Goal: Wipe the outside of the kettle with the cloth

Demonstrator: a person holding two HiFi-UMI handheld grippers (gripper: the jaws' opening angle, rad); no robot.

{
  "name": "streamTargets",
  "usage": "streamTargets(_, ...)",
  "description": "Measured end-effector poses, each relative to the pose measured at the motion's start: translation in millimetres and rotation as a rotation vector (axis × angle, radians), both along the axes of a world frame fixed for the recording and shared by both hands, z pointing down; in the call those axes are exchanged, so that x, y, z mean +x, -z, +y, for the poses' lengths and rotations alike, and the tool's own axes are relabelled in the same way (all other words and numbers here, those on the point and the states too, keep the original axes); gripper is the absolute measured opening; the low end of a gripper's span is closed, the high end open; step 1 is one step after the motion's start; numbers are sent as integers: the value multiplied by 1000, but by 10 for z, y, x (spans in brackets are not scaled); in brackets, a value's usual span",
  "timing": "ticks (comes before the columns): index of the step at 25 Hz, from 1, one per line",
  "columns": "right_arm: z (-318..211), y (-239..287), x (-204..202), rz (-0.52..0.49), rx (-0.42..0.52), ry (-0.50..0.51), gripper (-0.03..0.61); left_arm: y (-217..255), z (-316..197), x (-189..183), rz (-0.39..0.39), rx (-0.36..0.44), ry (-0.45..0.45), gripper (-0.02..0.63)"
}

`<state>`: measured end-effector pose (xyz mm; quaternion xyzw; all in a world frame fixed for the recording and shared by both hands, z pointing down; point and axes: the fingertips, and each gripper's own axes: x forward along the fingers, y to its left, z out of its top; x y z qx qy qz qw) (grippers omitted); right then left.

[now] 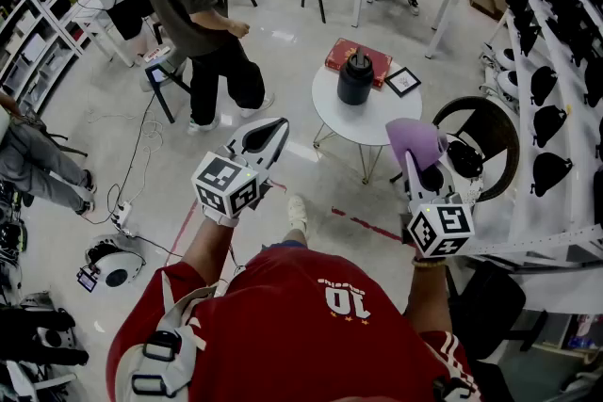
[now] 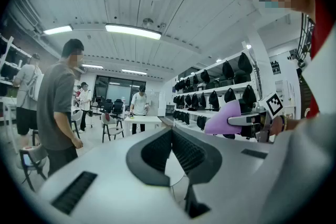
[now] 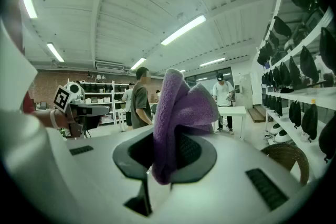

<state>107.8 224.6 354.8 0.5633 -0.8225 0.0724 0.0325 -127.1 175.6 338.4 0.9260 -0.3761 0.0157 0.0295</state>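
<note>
The black kettle [image 1: 356, 77] stands on a small round white table [image 1: 363, 125] ahead of me, beyond both grippers. My right gripper [image 1: 420, 167] [image 3: 170, 147] is shut on a purple cloth [image 1: 413, 141] [image 3: 181, 105], which sticks up in a bunch out of its jaws. It is held up in the air, short of the table. My left gripper [image 1: 276, 127] [image 2: 171, 136] is raised to the left, shut with nothing in it. Both gripper views point upward and the kettle is in neither. The left gripper view catches the cloth [image 2: 224, 119] at its right.
A red book [image 1: 341, 52] and a small framed picture [image 1: 402, 81] lie on the table by the kettle. A person in a dark shirt [image 1: 200, 9] stands to the left. A round dark chair [image 1: 479, 132] and white shelves of black bags [image 1: 556, 99] are on the right.
</note>
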Motion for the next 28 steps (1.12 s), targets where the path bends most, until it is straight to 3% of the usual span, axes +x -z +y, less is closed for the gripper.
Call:
streamTargets(19, 19, -38, -100, 30, -4, 33, 63, -60, -24, 19, 23, -25, -23, 8)
streamTargets(28, -299, 14, -13, -29, 17, 18, 61, -56, -400, 129, 19, -30, -49, 8)
